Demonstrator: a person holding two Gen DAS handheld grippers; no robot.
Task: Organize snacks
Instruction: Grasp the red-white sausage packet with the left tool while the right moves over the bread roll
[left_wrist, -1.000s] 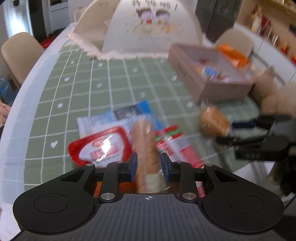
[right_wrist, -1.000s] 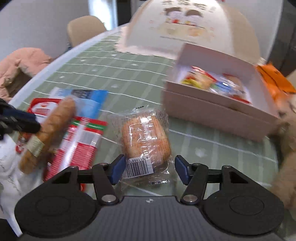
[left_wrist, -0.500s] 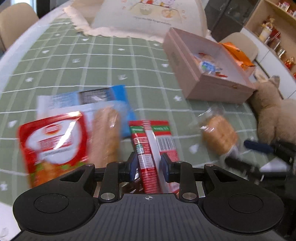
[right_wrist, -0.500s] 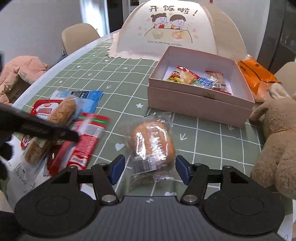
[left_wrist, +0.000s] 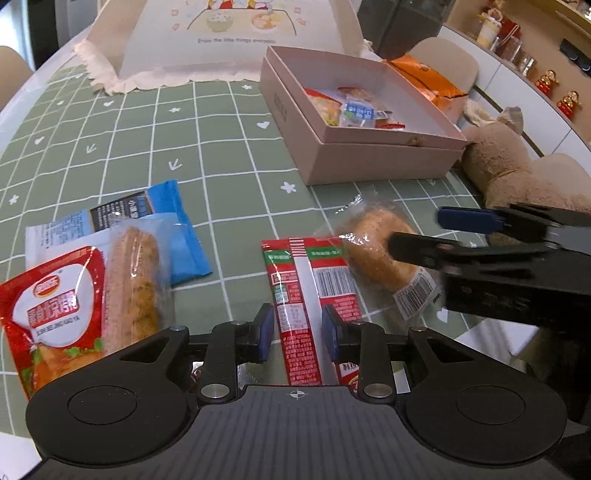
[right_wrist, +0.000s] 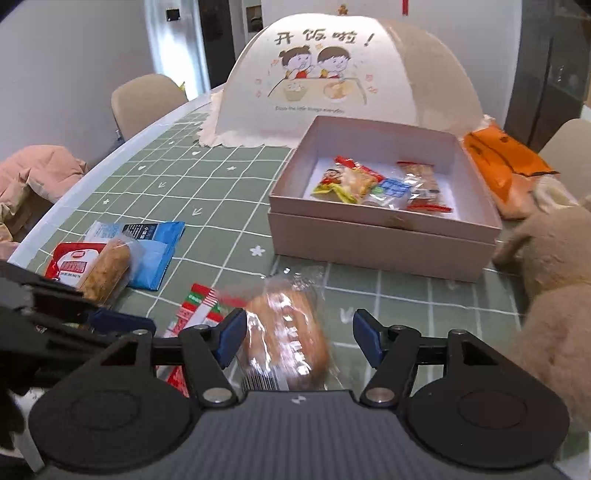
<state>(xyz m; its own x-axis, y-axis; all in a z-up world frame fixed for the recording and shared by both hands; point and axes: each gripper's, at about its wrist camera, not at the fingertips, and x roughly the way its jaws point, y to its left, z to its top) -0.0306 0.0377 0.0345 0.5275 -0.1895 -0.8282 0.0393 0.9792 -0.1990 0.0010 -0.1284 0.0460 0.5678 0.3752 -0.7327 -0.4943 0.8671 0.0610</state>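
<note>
The long red-white-green foil snack packet (left_wrist: 303, 295) lies flat on the bench's green white-grid cloth (left_wrist: 207, 147), barcode and seam strip facing up; its long axis runs near-to-far in the left wrist view, near end passing between the blue pads of the left gripper (left_wrist: 297, 332). The jaws stand a little apart on either side of the packet; contact cannot be confirmed, so the grip state is undetermined. Just right of it, the round brown bun in clear crinkled wrap (left_wrist: 384, 251) overlaps the packet's far right corner, barcode label toward the near edge. The right gripper (right_wrist: 299, 336) is spread wide around the bun, pads clear of the wrap on both sides; the bun is motion-blurred in this view. Left group: red-and-white stand-up pouch (left_wrist: 55, 310), oblong breaded stick in clear wrap (left_wrist: 133, 280) with long axis near-to-far, both resting on a blue-and-white flat packet (left_wrist: 147, 214). The open pale pink cardboard box (right_wrist: 380, 236) holds several small wrapped snacks (right_wrist: 380, 186). Only the right wrist view shows the full white domed food cover with a cartoon print (right_wrist: 351, 81) and the pink garment (right_wrist: 33, 173) beside the bench; only the left wrist view shows the packet's full printed face.
</note>
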